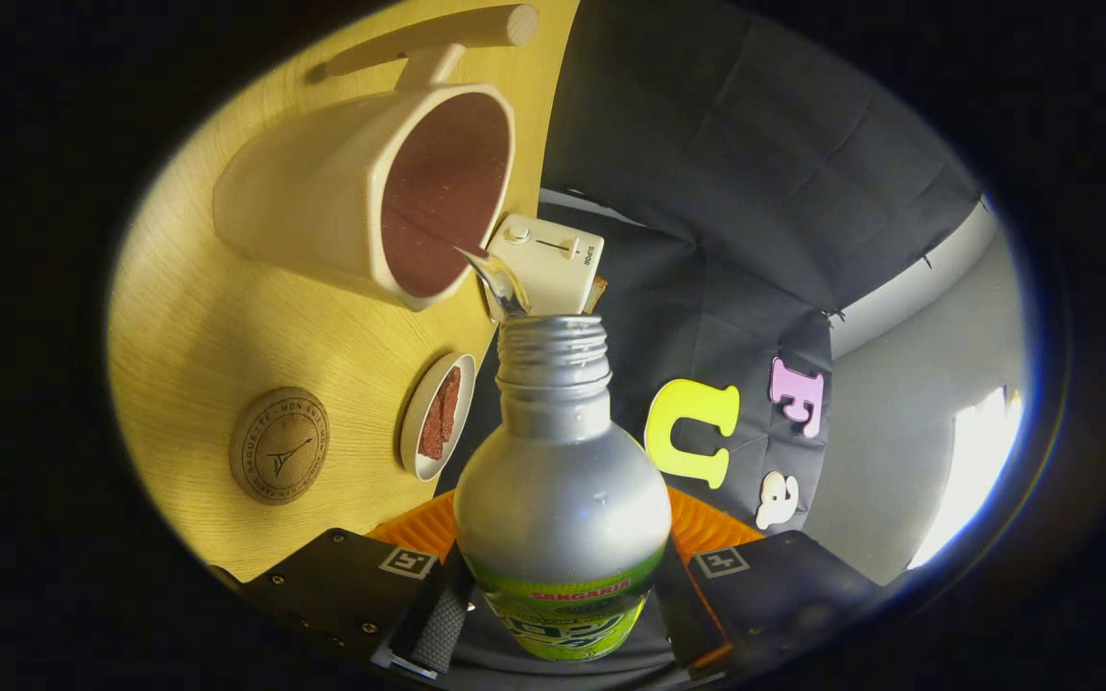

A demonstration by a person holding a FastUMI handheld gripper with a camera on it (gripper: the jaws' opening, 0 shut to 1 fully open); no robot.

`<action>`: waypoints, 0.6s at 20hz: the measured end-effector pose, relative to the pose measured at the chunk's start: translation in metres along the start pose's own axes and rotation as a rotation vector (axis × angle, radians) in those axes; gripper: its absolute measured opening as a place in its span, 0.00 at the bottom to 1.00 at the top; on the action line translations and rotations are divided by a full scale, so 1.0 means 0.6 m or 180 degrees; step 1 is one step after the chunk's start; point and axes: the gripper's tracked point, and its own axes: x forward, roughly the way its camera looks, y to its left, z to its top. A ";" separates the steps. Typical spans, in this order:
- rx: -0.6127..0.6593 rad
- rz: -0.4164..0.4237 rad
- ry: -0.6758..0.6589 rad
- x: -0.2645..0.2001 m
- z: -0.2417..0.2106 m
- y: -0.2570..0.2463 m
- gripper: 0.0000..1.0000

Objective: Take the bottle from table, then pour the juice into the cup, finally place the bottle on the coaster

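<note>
I have the bottle (pixel 563 499) squeezed between both fingers of my gripper (pixel 558 629), one finger on each side of its fat round belly. The bottle is shiny silver with a green and yellow label near the bottom, and its screw top has no cap on. It is tipped toward the cream cup (pixel 361 197), and a thin clear stream runs from its mouth into the cup. The round cork coaster (pixel 279 446) lies on the wooden table (pixel 188 326), near a little dish (pixel 436 415).

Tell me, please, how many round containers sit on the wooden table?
2: the big handled cup, beyond the bottle gripped between the fingers, taking the pour; and a small dish beside the round coaster. Others may be hidden.
</note>
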 end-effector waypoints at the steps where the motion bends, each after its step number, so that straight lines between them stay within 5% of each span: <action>1: -0.0007 -0.0004 -0.0001 0.001 0.001 0.000 0.82; 12: -0.0106 -0.0033 -0.0051 -0.001 0.003 -0.020 0.82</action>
